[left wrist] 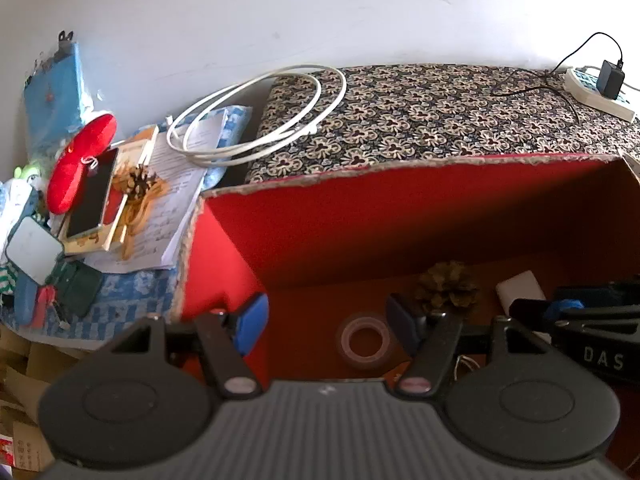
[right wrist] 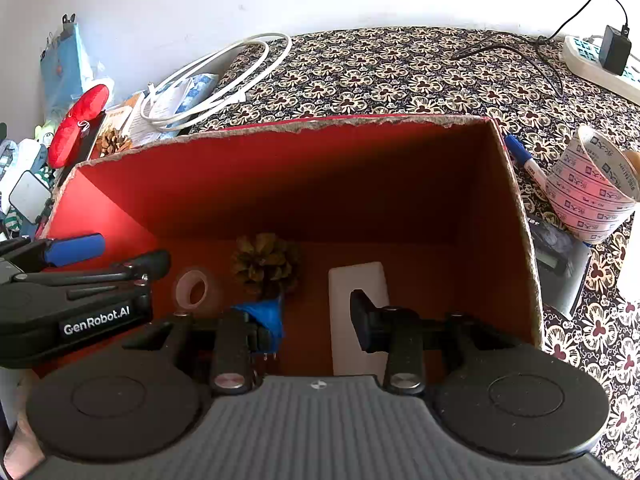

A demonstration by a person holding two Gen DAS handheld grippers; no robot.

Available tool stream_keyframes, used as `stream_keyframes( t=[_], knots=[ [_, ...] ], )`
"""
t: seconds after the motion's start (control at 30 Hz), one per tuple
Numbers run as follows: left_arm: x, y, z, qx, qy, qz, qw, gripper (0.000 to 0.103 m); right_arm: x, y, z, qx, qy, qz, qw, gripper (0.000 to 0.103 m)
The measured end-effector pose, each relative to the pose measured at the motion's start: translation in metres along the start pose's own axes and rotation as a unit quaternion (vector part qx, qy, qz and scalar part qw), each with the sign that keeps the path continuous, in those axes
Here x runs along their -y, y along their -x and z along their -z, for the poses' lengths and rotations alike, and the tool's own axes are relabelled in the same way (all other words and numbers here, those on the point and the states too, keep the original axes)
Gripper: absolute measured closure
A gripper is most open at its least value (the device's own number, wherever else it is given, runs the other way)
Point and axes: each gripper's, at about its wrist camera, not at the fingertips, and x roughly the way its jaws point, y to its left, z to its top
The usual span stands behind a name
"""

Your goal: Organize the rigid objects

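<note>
A red-lined cardboard box stands open on the patterned cloth. On its floor lie a clear tape roll, a pine cone and a white block. Both grippers hang inside the box. My left gripper is open and empty; the tape roll lies on the floor below the gap, with the pine cone and white block to its right. My right gripper is open too, empty, its right finger over the white block. The left gripper shows at the left of the right wrist view.
Left of the box is a pile: a red plush, a phone, a second pine cone, papers, a small mirror. A white cable coil lies behind. A printed tape roll, blue marker and power strip are right.
</note>
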Motion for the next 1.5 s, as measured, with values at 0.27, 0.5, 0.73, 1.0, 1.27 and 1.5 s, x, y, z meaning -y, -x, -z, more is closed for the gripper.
stream_keyframes(
  t=[0.27,0.5,0.73,1.0,1.27,1.5],
  knots=[
    [-0.0003,0.0003,-0.0003,-0.001,0.0,0.0,1.0,0.034,0.0006,0.0002,-0.0004,0.003,0.0,0.003,1.0,0.084],
    [0.0005,0.0004,-0.0003,0.0,0.001,-0.003,1.0,0.033,-0.0007,0.0014,0.0007,0.006,0.001,0.004,1.0,0.084],
    [-0.0003,0.0008,-0.0003,0.001,0.001,-0.003,1.0,0.033,-0.0008,0.0015,0.0005,0.005,-0.001,0.003,1.0,0.084],
    [-0.0003,0.0009,-0.0007,0.0,-0.001,-0.008,1.0,0.031,-0.0004,0.001,0.0006,0.005,-0.002,0.005,1.0,0.084],
    [0.0001,0.0007,-0.0016,-0.001,-0.002,-0.009,1.0,0.031,-0.001,0.0013,0.0009,0.006,-0.002,0.015,1.0,0.084],
    [0.0001,0.001,-0.0016,-0.001,-0.001,-0.009,1.0,0.031,-0.0025,0.002,0.0006,0.012,0.002,0.028,1.0,0.084]
  ],
)
